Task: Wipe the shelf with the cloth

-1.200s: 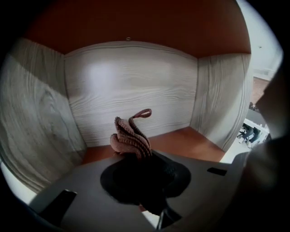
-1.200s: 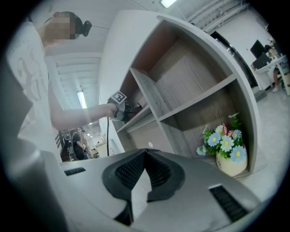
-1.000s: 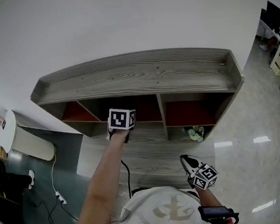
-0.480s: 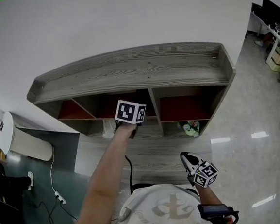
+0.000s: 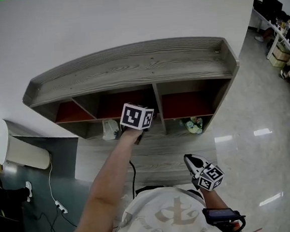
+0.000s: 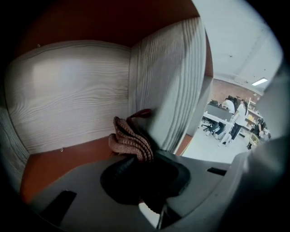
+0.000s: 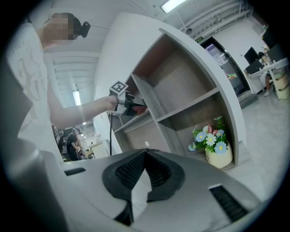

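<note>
My left gripper (image 6: 133,159) is clamped tight on the crumpled reddish-brown knitted cloth (image 6: 131,139), inside the middle compartment of the grey wood-grain shelf unit (image 5: 131,68); the cloth seems to touch the upright divider (image 6: 167,81); my right gripper (image 7: 144,156), jaws together and empty, hangs low by my body.

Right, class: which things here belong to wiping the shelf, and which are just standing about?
Part of the job:
shelf
cloth
left gripper, shut on the cloth

Just standing about:
flower pot
white appliance
right gripper, shut and empty
</note>
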